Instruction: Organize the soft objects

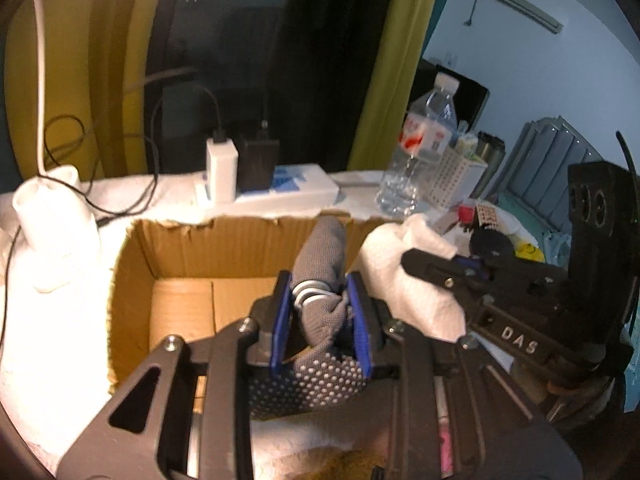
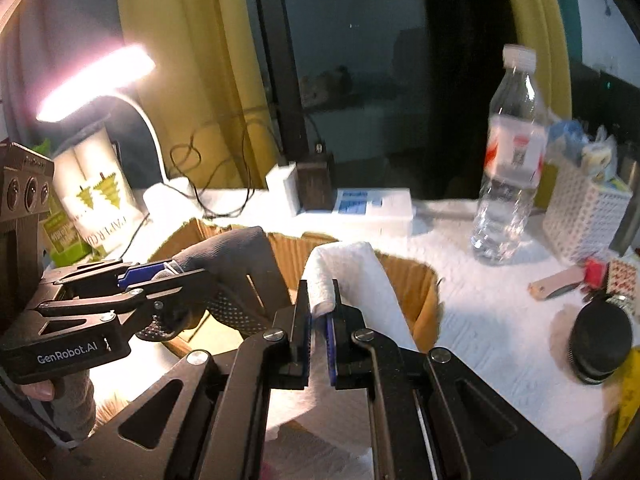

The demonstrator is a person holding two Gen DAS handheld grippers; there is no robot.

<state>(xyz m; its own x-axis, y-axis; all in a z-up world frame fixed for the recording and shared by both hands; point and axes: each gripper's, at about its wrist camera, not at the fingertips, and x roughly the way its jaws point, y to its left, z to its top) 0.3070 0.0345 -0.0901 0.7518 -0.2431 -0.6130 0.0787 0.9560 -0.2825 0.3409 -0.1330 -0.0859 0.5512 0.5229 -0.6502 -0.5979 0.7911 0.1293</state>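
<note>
Carrying two soft items toward the cardboard box point(image 1: 132, 280): left tool point(image 1: 320, 320) is clamped on a grey dotted sock point(image 1: 320, 256), bunched between the blue pads, its free end sticking up toward 12 o'clock over the box opening; right tool point(image 2: 319, 316) is pinched tight on a fold of white cloth point(image 2: 360, 276), which drapes over the box's near-right rim. Both items hang above or at the box, neither looks released. Judgement: the step is the drop-in, so bring each tool past the rim and well over the bare box floor before opening, sock toward 9 o'clock, cloth toward 3 o'clock, so they land side by side rather than piled. Cloth is limp and may snag on the torn cardboard edge; lower it inside first, then let go. Tools sit close together, so stagger the releases to avoid a knock. Water bottle point(image 2: 512, 152) stands at 2 o'clock on the surface point(image 2: 500, 320), clear of the path if the right tool stays low and inward.
</note>
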